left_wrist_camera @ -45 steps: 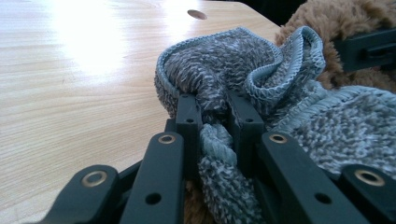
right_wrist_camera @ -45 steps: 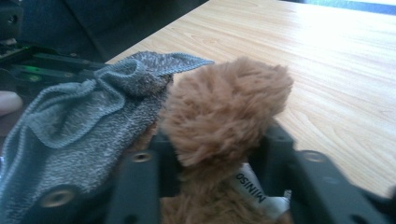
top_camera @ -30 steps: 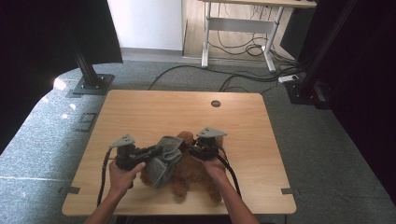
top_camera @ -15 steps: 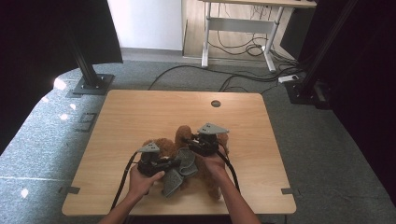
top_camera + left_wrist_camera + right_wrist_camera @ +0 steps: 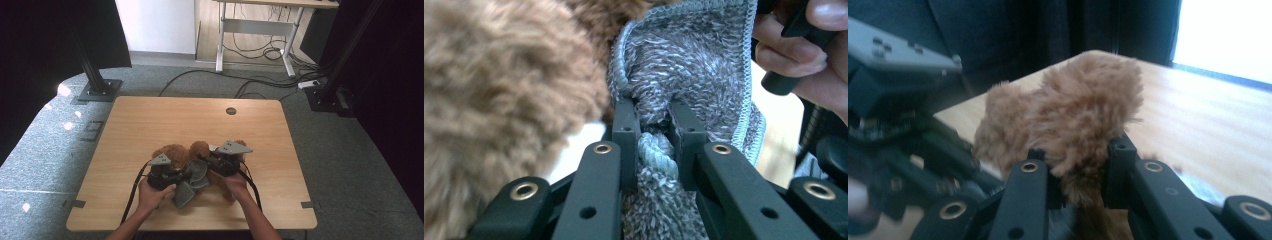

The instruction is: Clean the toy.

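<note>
Your left gripper (image 5: 186,176) has its 2 jaws clamped on a fold of the grey terry cloth (image 5: 694,75); in the left gripper view the jaws (image 5: 653,134) pinch a bunched ridge of the fabric between them, and the cloth's stitched hem runs up and over the top and down the right side. Just to the left of that cloth, touching it, is the brown plush toy (image 5: 499,105), blurred because it is so close to the camera. Your right hand (image 5: 804,55) shows at the upper right of that view, wrapped round a black handle. Your right gripper (image 5: 1078,165) is closed on the plush toy (image 5: 1073,115): a tuft of its brown fur fills the gap between the 2 jaws and bulges above them. From the high view, the plush toy (image 5: 177,152) lies on the wooden table (image 5: 150,120) at the near middle, between your 2 grippers, with the grey cloth (image 5: 192,182) draped against its near side and hanging toward the table's front edge. Your left hand (image 5: 152,192) and right hand (image 5: 235,182) sit close together, the right gripper (image 5: 212,162) just beside the toy's far end.
</note>
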`<state>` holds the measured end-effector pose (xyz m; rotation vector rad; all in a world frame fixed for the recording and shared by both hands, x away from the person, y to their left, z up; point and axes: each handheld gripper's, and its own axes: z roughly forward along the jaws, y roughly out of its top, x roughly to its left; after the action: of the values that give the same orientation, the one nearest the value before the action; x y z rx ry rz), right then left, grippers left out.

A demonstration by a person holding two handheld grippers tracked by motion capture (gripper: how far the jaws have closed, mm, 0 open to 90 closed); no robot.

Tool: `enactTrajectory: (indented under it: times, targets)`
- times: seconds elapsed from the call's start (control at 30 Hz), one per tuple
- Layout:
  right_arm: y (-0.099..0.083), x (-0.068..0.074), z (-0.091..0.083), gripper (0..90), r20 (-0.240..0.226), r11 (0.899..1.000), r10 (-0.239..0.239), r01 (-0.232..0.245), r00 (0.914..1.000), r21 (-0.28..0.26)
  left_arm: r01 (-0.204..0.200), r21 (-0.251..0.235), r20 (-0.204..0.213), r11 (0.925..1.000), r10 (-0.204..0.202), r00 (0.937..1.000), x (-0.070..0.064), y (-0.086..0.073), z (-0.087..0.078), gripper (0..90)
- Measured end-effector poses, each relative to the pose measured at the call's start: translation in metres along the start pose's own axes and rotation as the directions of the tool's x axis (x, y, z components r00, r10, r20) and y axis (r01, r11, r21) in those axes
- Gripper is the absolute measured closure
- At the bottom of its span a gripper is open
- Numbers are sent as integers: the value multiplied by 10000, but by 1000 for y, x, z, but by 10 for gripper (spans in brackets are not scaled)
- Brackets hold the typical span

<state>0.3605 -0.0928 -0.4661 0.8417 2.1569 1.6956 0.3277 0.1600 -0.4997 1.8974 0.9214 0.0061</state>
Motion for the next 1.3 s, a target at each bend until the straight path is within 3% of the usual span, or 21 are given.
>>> enactTrajectory:
  times: [0.13,0.27,0.33,0.47,0.53,0.67,0.83,1.07,1.3]
  targets:
    - [-14,3,-9,763,-45,9996,241,-240,9997,174,49,55,227,10000,-50,9997,-1,-10,-16,764]
    - [-29,2,-9,766,-111,9980,555,-551,9984,315,329,-559,388,9979,-307,9988,2,-6,-40,764]
    - [-34,3,-9,768,-195,9973,691,-686,9974,276,320,-919,291,9953,-294,9991,4,2,-50,764]
    - [-36,9,-8,770,-181,9983,444,-437,9988,391,253,-1748,21,9843,-254,9997,6,29,-61,764]
    - [-38,12,-8,770,-136,9985,283,-276,9995,462,84,-1979,-556,9802,-198,9983,8,44,-61,764]
    - [-45,19,-11,773,-184,9984,69,-58,9998,565,-24,-1437,-1359,9896,-173,9906,16,62,-44,762]
    - [-55,22,-16,778,-343,9976,180,-156,9992,680,110,-970,-1543,9952,-260,9877,20,57,-32,760]
    - [-62,25,-18,783,-668,9957,307,-247,9973,895,417,-1007,-1502,9940,-566,9870,30,39,-44,759]
    - [-69,28,-21,787,-900,9924,370,-261,9953,1201,419,-995,-1460,9942,-563,9877,30,33,-57,758]
